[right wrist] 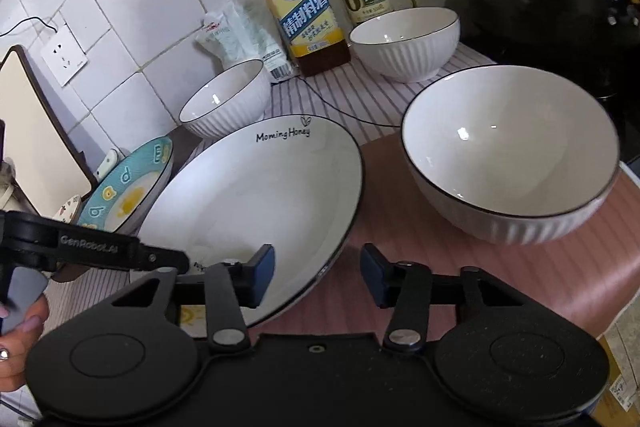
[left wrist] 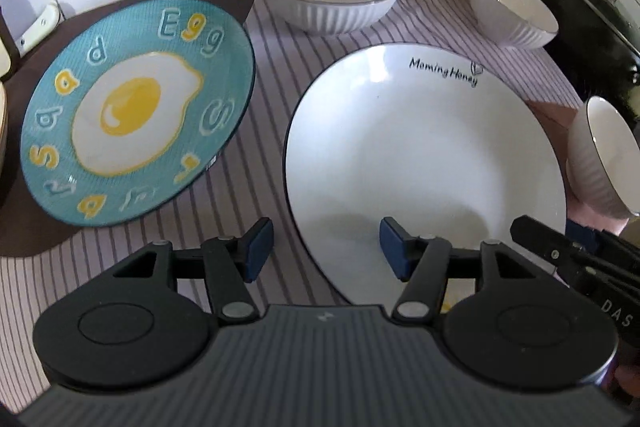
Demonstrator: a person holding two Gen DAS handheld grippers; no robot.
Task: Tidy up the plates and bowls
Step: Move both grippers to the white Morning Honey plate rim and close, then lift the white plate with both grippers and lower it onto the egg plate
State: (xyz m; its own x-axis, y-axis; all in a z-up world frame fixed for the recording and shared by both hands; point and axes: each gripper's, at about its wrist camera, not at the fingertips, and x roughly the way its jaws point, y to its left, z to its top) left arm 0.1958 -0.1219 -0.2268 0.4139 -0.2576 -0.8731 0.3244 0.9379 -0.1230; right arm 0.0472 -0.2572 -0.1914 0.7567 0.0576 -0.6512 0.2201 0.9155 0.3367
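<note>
Egg plate left of white plate

— How does the left gripper stand?
— Jaws spread wide, nothing between the blue pads, pointing forward and down.
— And the right gripper?
— The same — jaws apart, holding nothing.
— Any hand showing?
— In the right wrist view, a hand at the left edge, apparently gripping the other tool's handle — it is mostly cut off.
</note>
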